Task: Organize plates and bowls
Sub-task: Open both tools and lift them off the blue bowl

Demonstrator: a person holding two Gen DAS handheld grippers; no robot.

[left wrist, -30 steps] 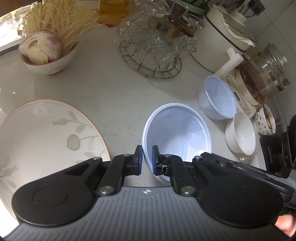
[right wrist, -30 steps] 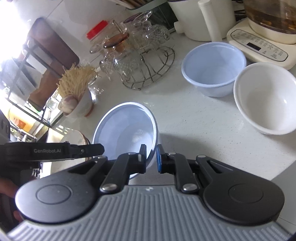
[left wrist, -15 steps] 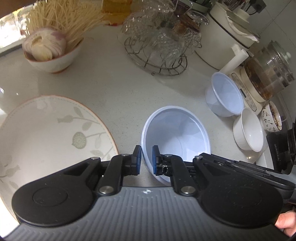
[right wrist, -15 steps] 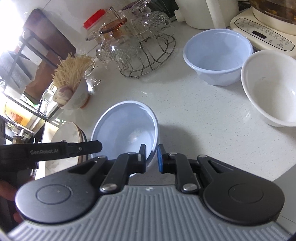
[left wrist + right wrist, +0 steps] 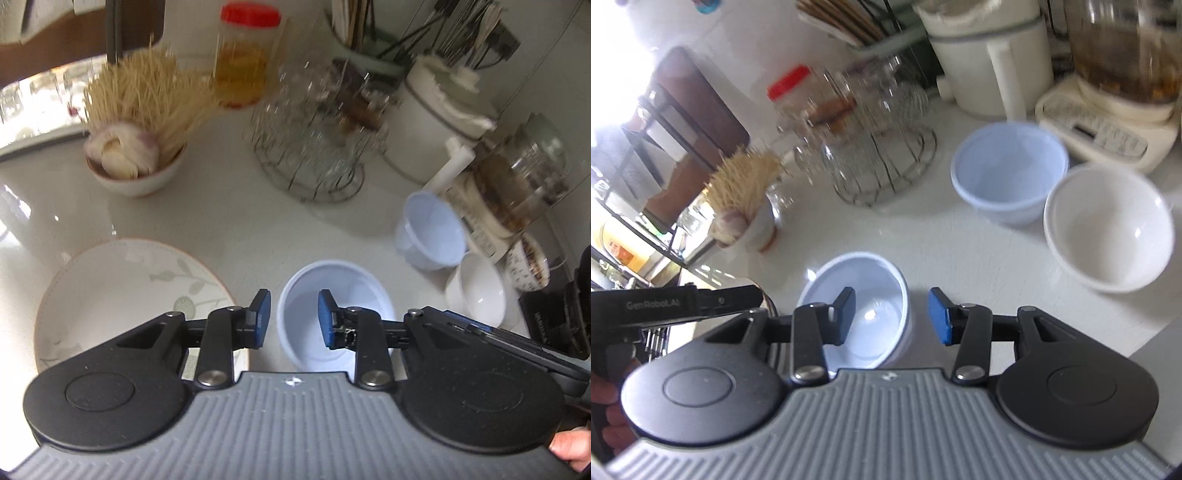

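Left wrist: bowl (image 5: 334, 291) seemingly below opening fingers (image 5: 263, 310).

On the desk (image 5: 240, 221), a plate (image 5: 122, 288) lies left of the near bowl (image 5: 332, 295). Two more bowls (image 5: 1008, 177) sit behind right, a glass rack (image 5: 314, 147) behind.

A home kitchen, by the look of it: a pale stone countertop (image 5: 229, 221) crowded with a wire rack of glasses (image 5: 314, 162), a red-lidded jar (image 5: 242, 62), bowls, what seems a glass-jug cooker (image 5: 1108, 122), and a bowl of noodles and garlic (image 5: 133, 162).
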